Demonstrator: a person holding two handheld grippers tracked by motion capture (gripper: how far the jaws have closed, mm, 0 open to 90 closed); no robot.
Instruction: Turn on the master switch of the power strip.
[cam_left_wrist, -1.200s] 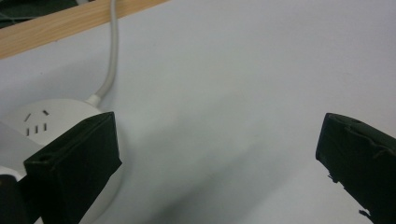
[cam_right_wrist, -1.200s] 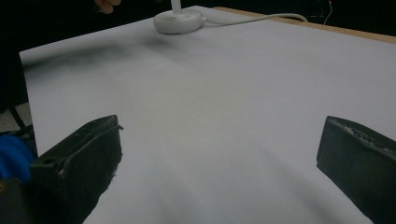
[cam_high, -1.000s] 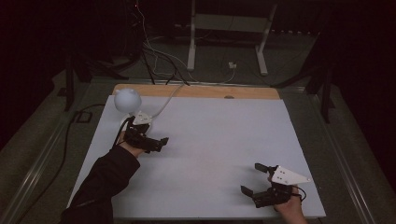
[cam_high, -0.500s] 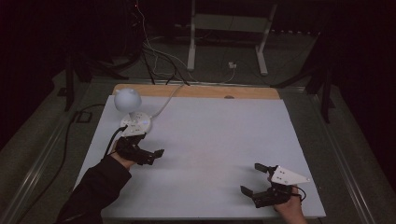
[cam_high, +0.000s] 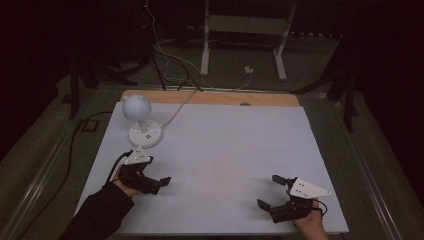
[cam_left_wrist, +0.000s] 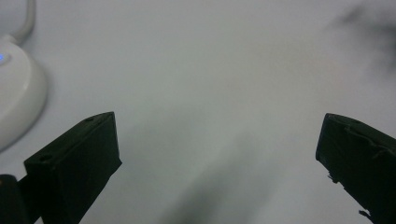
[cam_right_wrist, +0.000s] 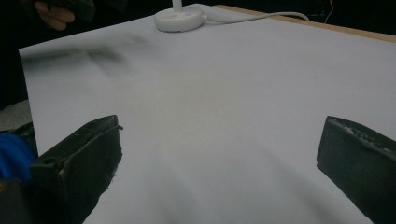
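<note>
One lamp (cam_high: 142, 120) stands on the tabletop (cam_high: 225, 150) at about ten o'clock. Two tongs: left (cam_high: 152, 182) at eight o'clock, right (cam_high: 272, 192) at five o'clock. One small dark mark (cam_high: 244, 104), perhaps a knot, shows at twelve o'clock.

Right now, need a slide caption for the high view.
Two open grippers, left and right, rest on a white table near a small lamp.

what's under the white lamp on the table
The lamp stands by its round base on the white sheet covering the table. A wooden edge shows past the sheet's far side; what lies beneath the base is covered.
</note>
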